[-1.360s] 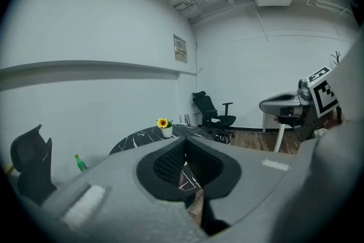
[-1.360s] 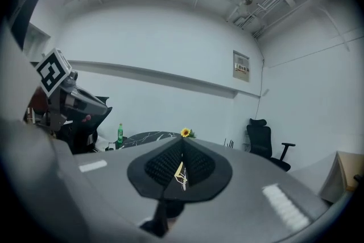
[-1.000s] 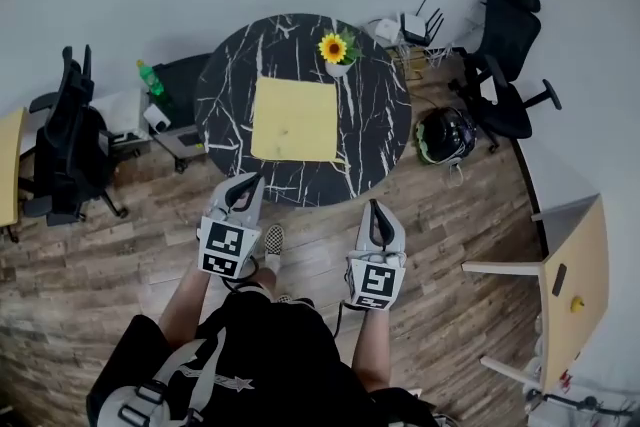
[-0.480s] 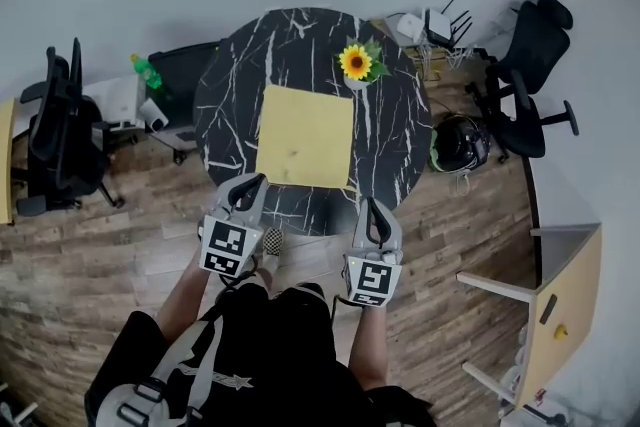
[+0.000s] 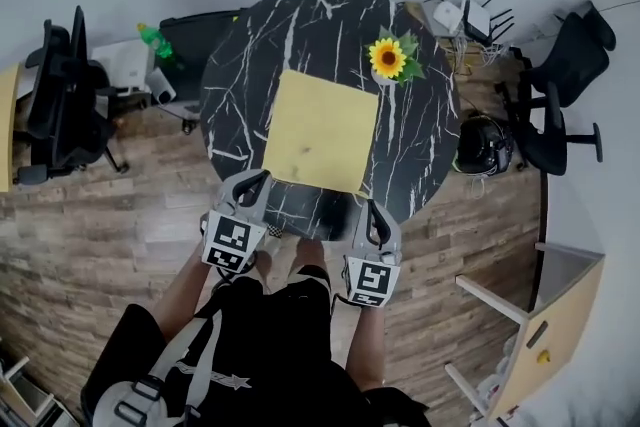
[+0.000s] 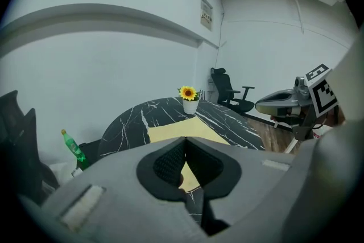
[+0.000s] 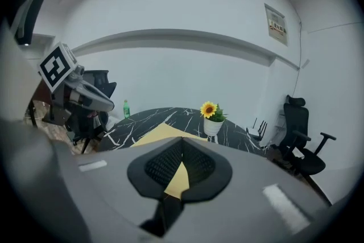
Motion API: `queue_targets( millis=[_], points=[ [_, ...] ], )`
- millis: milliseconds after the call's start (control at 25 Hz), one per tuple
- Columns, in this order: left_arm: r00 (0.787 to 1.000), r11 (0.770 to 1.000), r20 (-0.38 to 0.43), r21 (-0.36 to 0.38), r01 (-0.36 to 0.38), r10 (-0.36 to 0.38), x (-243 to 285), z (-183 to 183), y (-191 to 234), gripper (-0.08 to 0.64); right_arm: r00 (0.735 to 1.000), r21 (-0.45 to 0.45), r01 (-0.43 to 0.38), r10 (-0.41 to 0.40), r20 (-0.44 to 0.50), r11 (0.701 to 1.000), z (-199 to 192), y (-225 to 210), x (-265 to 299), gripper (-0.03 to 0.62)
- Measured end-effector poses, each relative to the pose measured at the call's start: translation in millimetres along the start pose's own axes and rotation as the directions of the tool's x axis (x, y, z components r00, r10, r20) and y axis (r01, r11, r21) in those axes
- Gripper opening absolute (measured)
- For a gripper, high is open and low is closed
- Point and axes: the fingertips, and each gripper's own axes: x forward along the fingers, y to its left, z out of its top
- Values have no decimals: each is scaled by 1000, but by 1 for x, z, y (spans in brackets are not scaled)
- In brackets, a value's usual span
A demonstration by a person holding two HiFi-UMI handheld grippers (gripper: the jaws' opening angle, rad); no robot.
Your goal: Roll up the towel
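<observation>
A yellow towel (image 5: 320, 130) lies flat and spread out on the round black marble table (image 5: 240, 105); it also shows in the left gripper view as the towel (image 6: 182, 131) and in the right gripper view as the towel (image 7: 162, 132). My left gripper (image 5: 262, 177) is shut and empty, its tip over the table's near edge, short of the towel's near left corner. My right gripper (image 5: 371, 207) is shut and empty at the table's near edge, just short of the towel's near right corner.
A potted sunflower (image 5: 389, 60) stands on the table beyond the towel's far right corner. Black office chairs (image 5: 55, 110) (image 5: 560, 85) flank the table. A green bottle (image 5: 152, 39) and boxes sit on the floor at the far left, a dark bag (image 5: 483, 143) at the right.
The person has stepped closer to the table. Both grippers have moved forward from over the wood floor to the table's near edge, still shut.
</observation>
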Motion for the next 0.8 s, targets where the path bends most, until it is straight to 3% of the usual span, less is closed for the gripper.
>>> queue_targets(
  millis=[240,520,680,800],
  points=[
    [996,998,-85,-47,-35,30,27,-30,4,11,995,23,-72,74,-73,997,-36,-6,34,6],
    [981,997,-193,-68,-45,31,54,-72,-1,11,970,4,-168,166,-178,986,-86,-2,60,6],
    [968,998,-248,-67,6,-23,65,-92,-9,11,943,-42,-263,247,-221,964,-103,4,66,6],
    [949,999,-313,-7,42,-43,68,-108,-11,12,900,-122,-365,316,-301,923,-124,12,64,19]
  ],
)
